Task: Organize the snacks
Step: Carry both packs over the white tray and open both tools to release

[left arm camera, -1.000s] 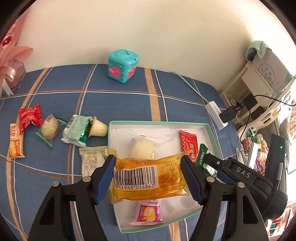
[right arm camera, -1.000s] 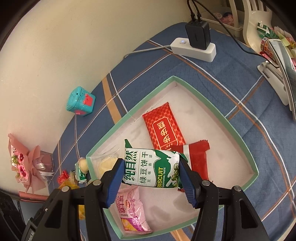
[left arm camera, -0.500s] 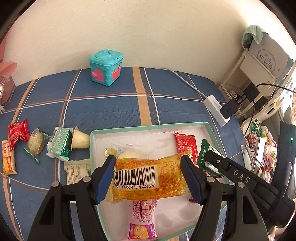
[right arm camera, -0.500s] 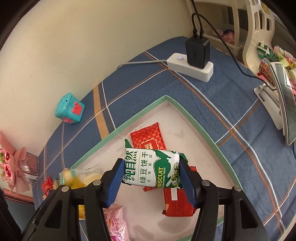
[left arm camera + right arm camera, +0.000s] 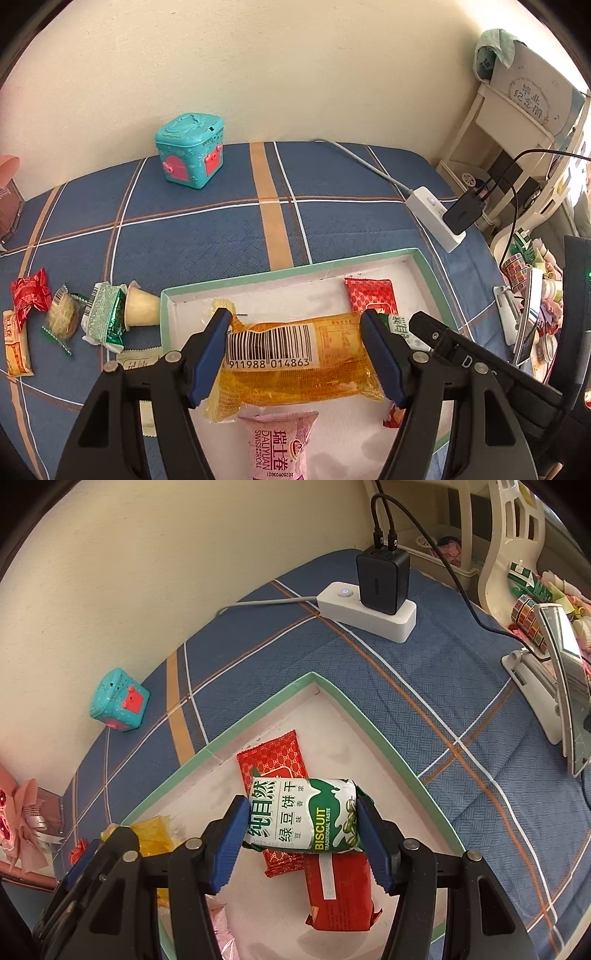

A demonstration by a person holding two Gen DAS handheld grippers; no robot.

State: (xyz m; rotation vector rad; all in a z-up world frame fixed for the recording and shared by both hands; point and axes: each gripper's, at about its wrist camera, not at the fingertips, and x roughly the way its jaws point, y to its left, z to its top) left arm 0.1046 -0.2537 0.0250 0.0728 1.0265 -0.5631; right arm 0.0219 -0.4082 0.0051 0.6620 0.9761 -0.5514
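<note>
My left gripper (image 5: 295, 354) is shut on a yellow snack pack with a barcode (image 5: 295, 363), held over the white tray with a green rim (image 5: 291, 275). My right gripper (image 5: 301, 821) is shut on a green-and-white biscuit pack (image 5: 304, 818) over the same tray (image 5: 369, 720). In the tray lie two red packets (image 5: 273, 760) (image 5: 338, 890) and a pink Swiss roll pack (image 5: 277, 446). Several loose snacks lie left of the tray: a green pack (image 5: 105, 314), a jelly cup (image 5: 142, 308), a round cookie (image 5: 62, 317), a red packet (image 5: 29, 295).
A teal toy box (image 5: 190, 149) stands by the wall. A white power strip with a black charger (image 5: 373, 602) lies on the blue plaid cloth at the back right. A phone stand (image 5: 546, 686) and cluttered shelf are at the right. Pink bouquet (image 5: 18, 819) at far left.
Both grippers have moved forward and lower over the tray with their packs still held. The yellow pack now hides the round bun in the tray.
</note>
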